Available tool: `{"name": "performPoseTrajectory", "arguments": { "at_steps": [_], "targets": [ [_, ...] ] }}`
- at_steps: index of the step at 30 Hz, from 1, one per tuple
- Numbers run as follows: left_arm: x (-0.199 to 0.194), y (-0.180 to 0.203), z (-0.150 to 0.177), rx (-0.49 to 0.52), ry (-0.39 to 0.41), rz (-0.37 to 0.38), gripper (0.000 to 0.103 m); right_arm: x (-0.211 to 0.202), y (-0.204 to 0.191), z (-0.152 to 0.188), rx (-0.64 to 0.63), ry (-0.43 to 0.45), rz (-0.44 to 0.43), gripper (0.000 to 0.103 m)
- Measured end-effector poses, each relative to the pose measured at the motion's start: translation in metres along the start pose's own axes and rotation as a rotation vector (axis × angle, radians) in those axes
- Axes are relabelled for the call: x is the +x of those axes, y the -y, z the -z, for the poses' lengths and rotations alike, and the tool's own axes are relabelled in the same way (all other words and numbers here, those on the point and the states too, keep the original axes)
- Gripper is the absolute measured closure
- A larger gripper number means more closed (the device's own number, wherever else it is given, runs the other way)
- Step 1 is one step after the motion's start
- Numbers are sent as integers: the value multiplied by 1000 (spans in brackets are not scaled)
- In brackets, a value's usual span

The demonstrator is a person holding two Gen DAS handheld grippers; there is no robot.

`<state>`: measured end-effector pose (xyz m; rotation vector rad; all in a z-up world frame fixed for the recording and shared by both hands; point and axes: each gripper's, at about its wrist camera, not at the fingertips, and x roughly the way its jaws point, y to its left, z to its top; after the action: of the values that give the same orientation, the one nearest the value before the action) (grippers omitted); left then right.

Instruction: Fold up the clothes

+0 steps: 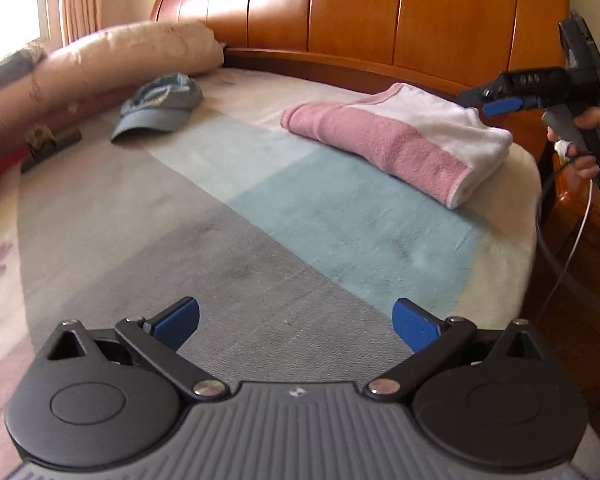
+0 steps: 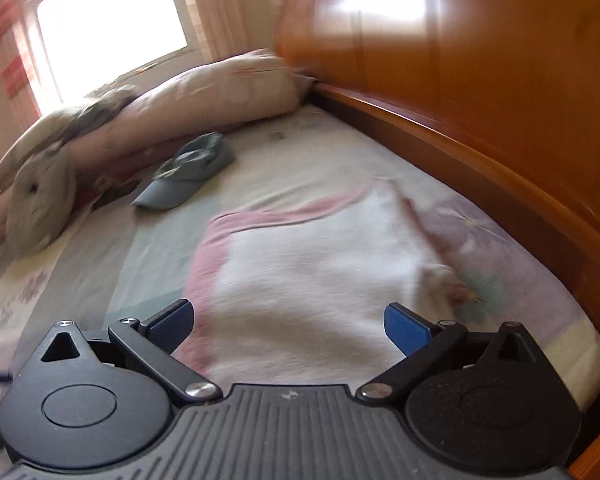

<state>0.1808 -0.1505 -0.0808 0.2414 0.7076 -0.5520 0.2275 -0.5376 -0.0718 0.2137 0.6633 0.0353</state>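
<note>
Folded pink-and-white garment (image 1: 400, 140) is lying flat on the bed (image 1: 260, 248), near the headboard-side edge and close to the bed's right corner; pink band is facing the bed's middle, white part is facing the wooden headboard (image 1: 380, 12). In the right wrist view the same garment (image 2: 320, 280) is sitting right ahead of the fingers, blurred, with a pink trim along its far and left sides.

Left gripper (image 1: 296, 320) is hovering over the grey and light-blue patches of the bedspread, jaws spread wide, nothing between the blue pads, well apart from the garment.

Right gripper (image 2: 288, 322) is hanging just above the near edge of the garment, jaws also spread wide, holding nothing. Whether the pads are touching the cloth cannot be told. From the left wrist view the right gripper (image 1: 496, 104) is showing at the bed's right edge, next to the garment's white end, held by a hand (image 1: 584, 140) on its handle.

A blue-grey cap (image 1: 160, 106) is lying on the bed near the headboard edge, just beside a long pillow (image 1: 132, 56) running along the bed's left side. Window (image 2: 108, 20) is glaring beyond the pillow.
</note>
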Motion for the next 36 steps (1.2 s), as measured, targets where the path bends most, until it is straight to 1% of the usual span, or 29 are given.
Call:
{"name": "performPoseTrajectory", "arguments": {
  "at_steps": [4,9,11,12,16,18,19,22,23,25,28,29,32,34,36],
  "targets": [
    [0,0,4,-25,-2,6,1,7,-25,23,-129,-13,27,0],
    [0,-2,12,-48,-24,-12,1,16,-57,52,-289,-29,60,0],
    [0,-1,11,-47,-21,-17,1,10,-60,50,-310,-29,54,0],
    [0,0,10,-45,-16,-16,1,8,-59,45,-306,-24,49,0],
    [-1,5,7,-44,7,-4,1,5,-55,12,-282,54,68,0],
    [-2,6,8,-45,11,-8,1,13,-48,1,-266,58,85,0],
    [-3,5,9,-44,12,-12,1,19,-43,1,-263,43,103,0],
    [-4,0,11,-49,18,-38,1,34,-19,13,-238,-57,145,0],
    [-5,-2,11,-53,20,-45,1,32,-13,16,-222,-59,142,0],
    [-4,-7,9,-68,24,-56,1,22,-7,14,-191,-24,133,0],
    [-4,-8,7,-71,49,-76,1,11,-9,-4,-170,70,120,0],
    [-4,-7,6,-68,58,-82,1,11,-10,-11,-170,88,109,0],
    [-5,-3,9,-37,75,-89,1,29,-5,-22,-149,74,102,0],
    [-5,-2,11,-15,64,-98,1,42,0,-28,-134,59,99,0],
    [-4,-3,12,-16,50,-90,1,56,14,-25,-83,13,84,0]
  ]
}}
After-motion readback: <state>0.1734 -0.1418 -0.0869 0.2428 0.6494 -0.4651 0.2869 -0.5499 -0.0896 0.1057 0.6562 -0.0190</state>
